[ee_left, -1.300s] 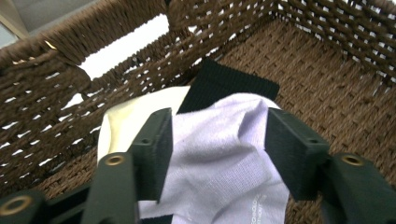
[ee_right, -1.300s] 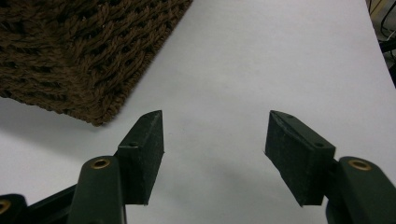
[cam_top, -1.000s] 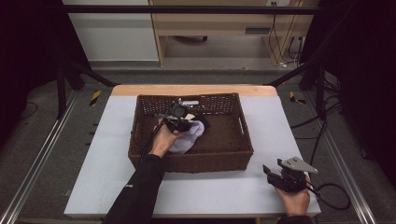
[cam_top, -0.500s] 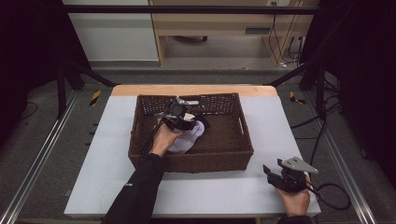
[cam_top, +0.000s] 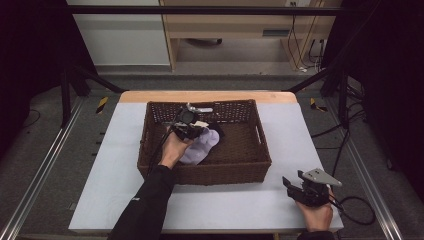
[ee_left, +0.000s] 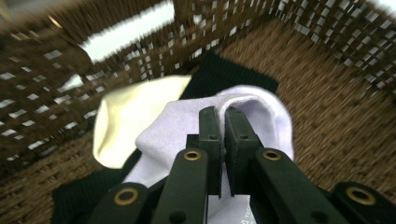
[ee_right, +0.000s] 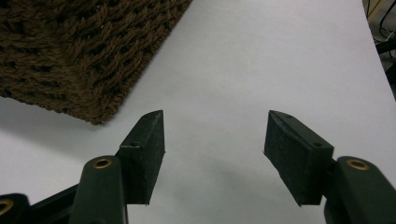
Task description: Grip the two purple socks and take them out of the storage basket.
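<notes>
– Any readable writing on that pale lilac sock [ee_left: 261,116]?
– Small print by the jaws, too blurred to read.
– Where is it?
– In the wicker basket [cam_top: 250,165], long axis slanting toward the far right; the left hand-held gripper [ee_left: 223,122] pinches it tight. The right hand-held gripper [ee_right: 215,140] gapes wide, holding nothing, over the counter [ee_right: 280,56].

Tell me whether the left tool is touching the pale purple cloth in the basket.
Touching. The left gripper view shows the left tool with its jaws shut on a fold of the pale purple cloth, no gap between them.
</notes>
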The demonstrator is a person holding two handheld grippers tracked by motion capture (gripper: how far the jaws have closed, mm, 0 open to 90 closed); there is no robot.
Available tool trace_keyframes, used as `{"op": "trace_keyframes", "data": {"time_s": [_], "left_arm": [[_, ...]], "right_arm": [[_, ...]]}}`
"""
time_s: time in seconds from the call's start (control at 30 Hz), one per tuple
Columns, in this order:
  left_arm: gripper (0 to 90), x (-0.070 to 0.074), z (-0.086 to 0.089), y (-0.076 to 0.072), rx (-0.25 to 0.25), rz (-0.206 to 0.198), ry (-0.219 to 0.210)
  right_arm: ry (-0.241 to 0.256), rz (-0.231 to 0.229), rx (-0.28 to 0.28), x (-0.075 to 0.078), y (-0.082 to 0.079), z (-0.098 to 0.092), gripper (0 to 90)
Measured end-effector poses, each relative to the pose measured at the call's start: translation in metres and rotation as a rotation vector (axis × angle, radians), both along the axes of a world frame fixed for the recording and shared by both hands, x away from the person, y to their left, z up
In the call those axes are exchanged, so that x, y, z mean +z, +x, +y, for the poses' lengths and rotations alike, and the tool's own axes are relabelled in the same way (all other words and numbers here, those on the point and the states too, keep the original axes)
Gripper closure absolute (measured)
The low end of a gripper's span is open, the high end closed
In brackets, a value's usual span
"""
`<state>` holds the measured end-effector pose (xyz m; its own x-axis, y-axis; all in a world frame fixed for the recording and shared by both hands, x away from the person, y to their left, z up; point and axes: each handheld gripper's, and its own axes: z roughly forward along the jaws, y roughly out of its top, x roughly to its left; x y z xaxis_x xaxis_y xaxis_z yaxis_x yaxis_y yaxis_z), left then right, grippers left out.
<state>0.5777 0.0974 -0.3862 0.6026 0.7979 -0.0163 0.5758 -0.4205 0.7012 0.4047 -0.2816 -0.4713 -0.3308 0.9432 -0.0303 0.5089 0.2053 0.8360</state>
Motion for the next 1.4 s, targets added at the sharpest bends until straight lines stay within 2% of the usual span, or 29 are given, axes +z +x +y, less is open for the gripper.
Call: {"op": "trace_keyframes", "data": {"time_s": [0.13,0.27,0.53,0.73,1.07,1.4], "left_arm": [[85.8,0.014,0.012,-0.008,0.012,-0.067,-0.034],[86.0,0.034,0.026,-0.019,0.023,-0.144,-0.113],[86.3,0.054,0.045,-0.036,0.024,-0.217,-0.175],[86.3,0.074,0.063,-0.055,0.024,-0.281,-0.21],[86.3,0.1,0.109,-0.082,0.067,-0.348,-0.256],[86.3,0.11,0.156,-0.103,0.118,-0.381,-0.278]], "right_arm": [[0.004,0.004,-0.001,0.0,0.0,-0.001,39.4],[0.005,0.003,0.002,0.0,0.0,0.0,40.1],[0.01,0.009,0.002,0.0,-0.001,-0.001,40.6],[0.011,0.01,0.002,0.0,-0.001,0.0,40.5],[0.005,0.0,0.0,0.0,-0.001,-0.001,41.2],[0.006,0.005,-0.001,0.0,-0.001,0.0,41.6]]}}
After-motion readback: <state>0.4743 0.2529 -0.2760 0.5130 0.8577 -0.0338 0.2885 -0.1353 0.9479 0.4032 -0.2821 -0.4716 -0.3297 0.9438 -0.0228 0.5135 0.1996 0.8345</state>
